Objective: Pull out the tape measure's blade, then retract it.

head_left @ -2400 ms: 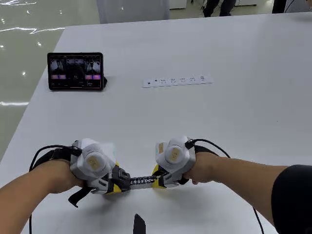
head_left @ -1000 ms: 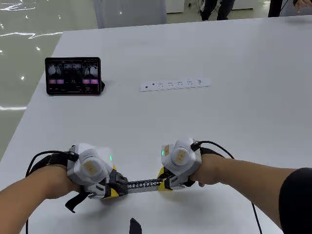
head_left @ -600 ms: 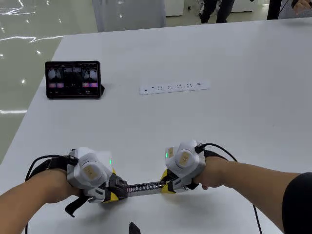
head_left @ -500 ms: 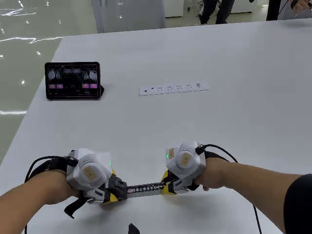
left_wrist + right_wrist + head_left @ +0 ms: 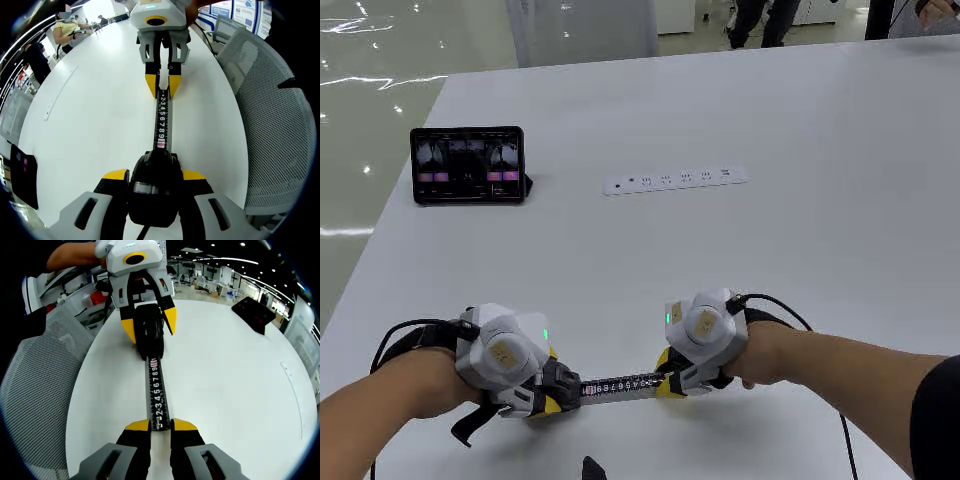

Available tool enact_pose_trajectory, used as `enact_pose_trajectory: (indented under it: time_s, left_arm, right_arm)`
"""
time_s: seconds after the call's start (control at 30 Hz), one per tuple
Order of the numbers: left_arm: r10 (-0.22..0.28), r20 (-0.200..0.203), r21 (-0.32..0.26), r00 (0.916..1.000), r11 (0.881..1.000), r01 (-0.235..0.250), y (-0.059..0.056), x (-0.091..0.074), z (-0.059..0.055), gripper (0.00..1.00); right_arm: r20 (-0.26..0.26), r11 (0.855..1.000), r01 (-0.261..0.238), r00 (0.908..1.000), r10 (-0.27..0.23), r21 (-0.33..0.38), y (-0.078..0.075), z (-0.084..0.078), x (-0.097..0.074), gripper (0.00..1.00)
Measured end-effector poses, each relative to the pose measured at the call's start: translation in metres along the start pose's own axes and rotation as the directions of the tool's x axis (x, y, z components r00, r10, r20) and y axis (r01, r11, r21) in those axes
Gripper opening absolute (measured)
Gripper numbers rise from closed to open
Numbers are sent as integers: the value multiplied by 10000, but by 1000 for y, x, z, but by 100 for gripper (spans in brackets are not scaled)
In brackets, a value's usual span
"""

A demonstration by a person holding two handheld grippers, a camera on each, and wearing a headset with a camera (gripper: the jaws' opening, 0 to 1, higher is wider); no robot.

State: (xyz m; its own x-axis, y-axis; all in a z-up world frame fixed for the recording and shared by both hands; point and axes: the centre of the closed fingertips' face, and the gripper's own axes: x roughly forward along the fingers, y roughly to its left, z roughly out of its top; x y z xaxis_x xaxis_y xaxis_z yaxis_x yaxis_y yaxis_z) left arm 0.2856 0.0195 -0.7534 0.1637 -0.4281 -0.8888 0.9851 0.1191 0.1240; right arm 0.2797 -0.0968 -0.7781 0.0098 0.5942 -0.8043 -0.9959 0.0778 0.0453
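My left gripper [image 5: 556, 392] is shut on the black tape measure case [image 5: 567, 387], low on the white table [image 5: 800, 120]. The blade [image 5: 622, 385], black with white numbers, runs right from the case to my right gripper [image 5: 666, 384], which is shut on its tip. In the left gripper view the case [image 5: 152, 186] sits between my yellow-tipped jaws and the blade [image 5: 162, 120] reaches the right gripper [image 5: 161, 86] opposite. From the right gripper view, the blade [image 5: 156, 390] shows about ten marks, leading to the case [image 5: 148, 336] in the left gripper [image 5: 148, 322].
A tablet [image 5: 467, 164] stands at the far left of the table and a white power strip [image 5: 675, 180] lies in the middle. Black cables trail from both grippers. A mesh chair [image 5: 270, 125] stands just off the table's near edge.
The right gripper has moved to the right, away from the left one, and more of the blade now shows between them. The left gripper has stayed about where it was.
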Motion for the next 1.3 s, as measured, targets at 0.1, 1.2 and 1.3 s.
enact_pose_trajectory:
  time_s: [0.1, 1.2, 1.3]
  left_arm:
    - [-25, -24, 9, 10000, 10000, 25, 0, 0, 0, 34]
    - [26, -27, 78, 10000, 10000, -26, -1, 0, 0, 34]
    - [32, -25, 80, 10000, 10000, -32, -1, 0, 0, 34]
  right_arm:
    - [-9, 10000, -4, 10000, 4, 30, 0, -2, -2, 10]
    - [-122, 10000, 70, 9999, -70, 28, 0, -17, -11, 10]
    - [-116, 9999, 80, 9999, -79, 72, 0, -19, -12, 10]
